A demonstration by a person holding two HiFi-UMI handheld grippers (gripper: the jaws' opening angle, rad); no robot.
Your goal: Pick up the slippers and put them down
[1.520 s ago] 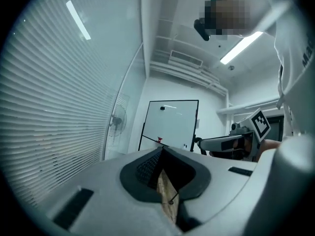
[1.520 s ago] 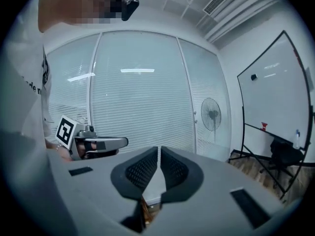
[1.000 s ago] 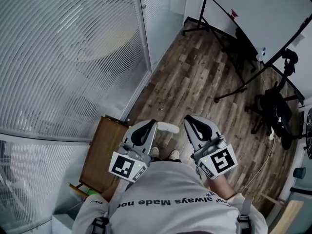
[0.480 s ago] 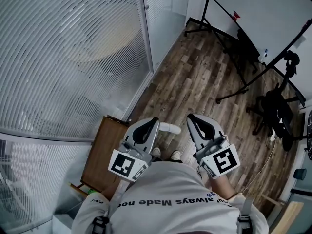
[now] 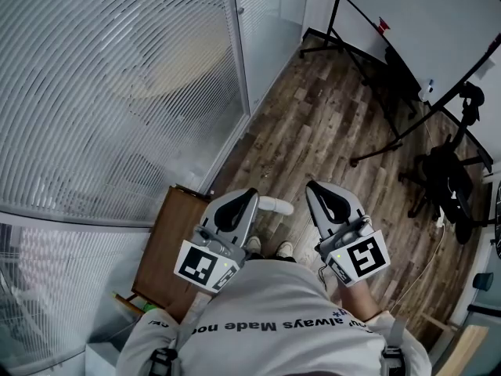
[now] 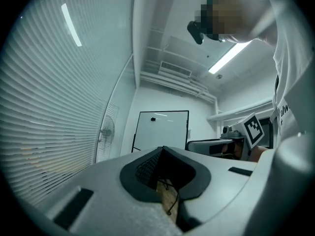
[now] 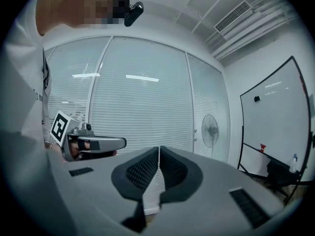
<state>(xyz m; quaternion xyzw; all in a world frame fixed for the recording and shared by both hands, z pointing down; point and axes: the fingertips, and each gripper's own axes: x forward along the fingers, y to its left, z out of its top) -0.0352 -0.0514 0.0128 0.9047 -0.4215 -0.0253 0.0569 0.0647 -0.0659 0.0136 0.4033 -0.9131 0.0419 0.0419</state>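
Note:
A white slipper (image 5: 274,205) lies on the wood floor in the head view, its near end hidden behind my left gripper. My left gripper (image 5: 247,196) is held level in front of the person's chest, jaws shut with nothing between them; the left gripper view shows its tips (image 6: 163,150) meeting. My right gripper (image 5: 316,187) hangs beside it to the right, also shut and empty, its pads (image 7: 159,150) pressed together. Each gripper shows in the other's view: the right gripper (image 6: 212,146) and the left gripper (image 7: 94,143). A second slipper is not in view.
A low wooden cabinet (image 5: 167,241) stands against the glass wall with blinds (image 5: 117,92) at the left. The person's shoes (image 5: 281,249) are just below the grippers. A whiteboard on a black stand (image 5: 407,22) and an office chair (image 5: 446,182) occupy the right.
Nothing has visibly moved apart from a slight drift of the head view; both grippers keep their places and stay shut.

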